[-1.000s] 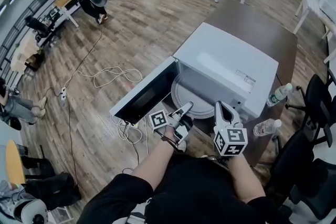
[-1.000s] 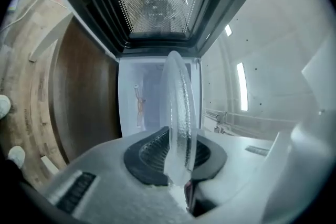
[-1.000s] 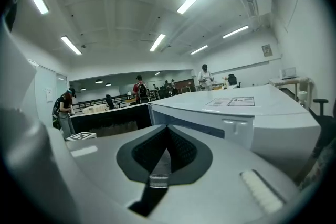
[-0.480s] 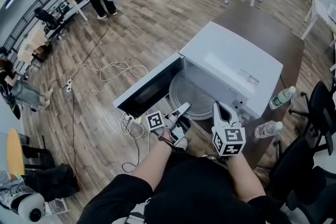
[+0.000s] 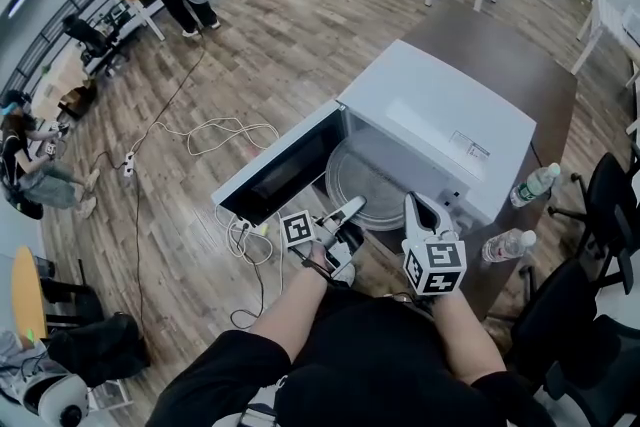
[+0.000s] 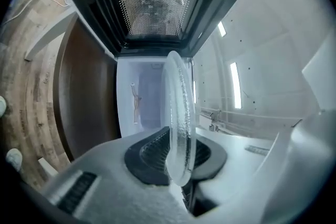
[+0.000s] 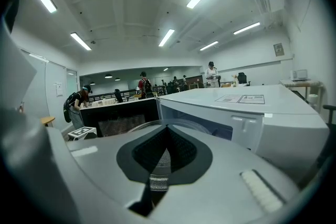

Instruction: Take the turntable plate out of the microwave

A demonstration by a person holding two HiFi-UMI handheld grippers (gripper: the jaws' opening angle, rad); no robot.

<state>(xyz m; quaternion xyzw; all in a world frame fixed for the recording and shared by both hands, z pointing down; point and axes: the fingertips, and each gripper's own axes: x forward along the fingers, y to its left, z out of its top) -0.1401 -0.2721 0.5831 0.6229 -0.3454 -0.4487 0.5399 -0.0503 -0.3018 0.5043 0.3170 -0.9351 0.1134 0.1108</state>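
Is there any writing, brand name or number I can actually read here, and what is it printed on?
No text in any view is readable.
Sticker on top of the microwave: printed lines, too small to read.
Label on the farther water bottle: too small to read.
Label on the nearer water bottle: too small to read.
Right cube and left cube: black-and-white square patterns, not words.
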